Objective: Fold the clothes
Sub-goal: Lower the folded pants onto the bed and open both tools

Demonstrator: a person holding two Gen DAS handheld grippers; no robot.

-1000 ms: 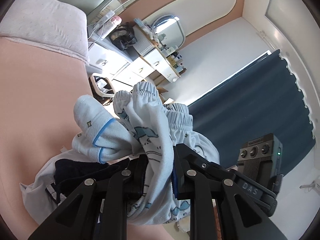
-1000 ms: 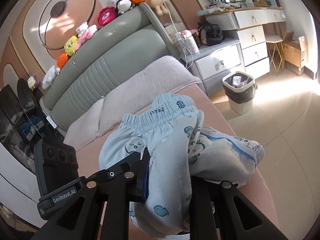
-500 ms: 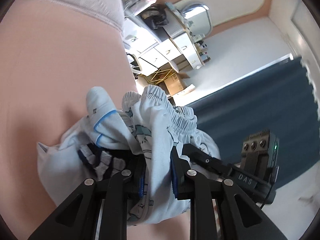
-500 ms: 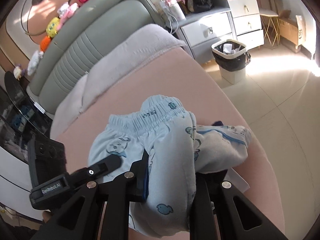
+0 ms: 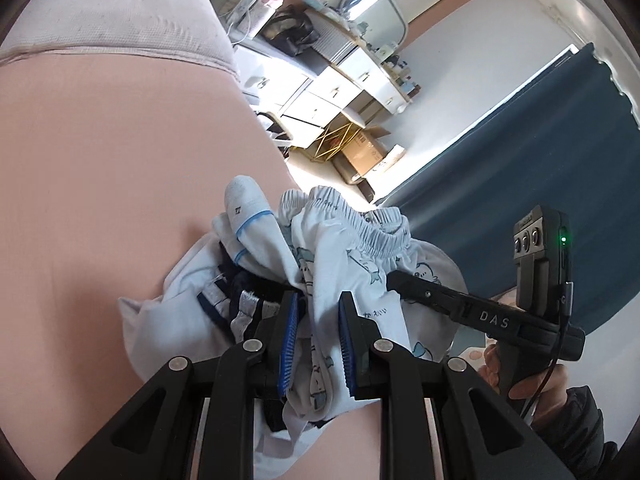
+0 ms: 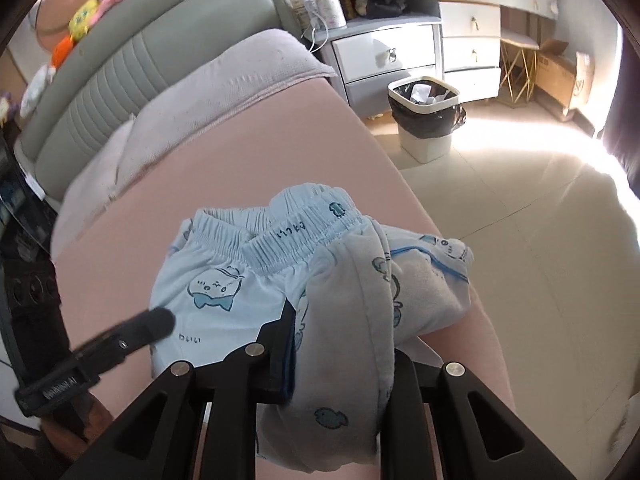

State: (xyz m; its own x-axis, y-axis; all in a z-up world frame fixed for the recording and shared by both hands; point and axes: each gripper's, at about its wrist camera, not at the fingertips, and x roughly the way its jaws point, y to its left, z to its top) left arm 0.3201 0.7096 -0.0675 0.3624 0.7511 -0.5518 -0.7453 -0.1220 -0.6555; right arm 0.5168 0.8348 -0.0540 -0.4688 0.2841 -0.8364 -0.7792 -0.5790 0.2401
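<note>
pyjama trousers (image 6: 248,300) in pale blue, printed with small cartoon animals and gathered at an elastic waistband, sit bunched on the pink bed (image 5: 120,152) near its edge, with the tiled floor (image 6: 520,216) just beyond. left gripper (image 5: 318,334) has its blue ribbed fingers (image 5: 289,340) clamped on a thick fold of the cloth, and right gripper (image 6: 340,356) is likewise pinched on a rolled wad of it, the far finger mostly hidden behind the fabric.

as a fold, this looks early or middling: the trousers seem doubled over, with the waistband on top and a blue-piped leg end (image 5: 244,216) poking up to one side, but the layers are lumpy, not flat, and edges do not line up. under the pale blue cloth in the left view lies another garment (image 5: 240,304) with dark navy and grey striped trim, part covered; i cannot tell whether it belongs to the same pile on purpose. what seems left is to lay the bundle down, smooth it, and square the edges.

the cloth looks soft, thin knit cotton, limp and quick to crumple, with a ruffled waistband that holds some shape. the bed cover is smooth and matt; a grey-pink ribbed pillow (image 6: 224,84) lies further up, well apart from the clothes.
</note>
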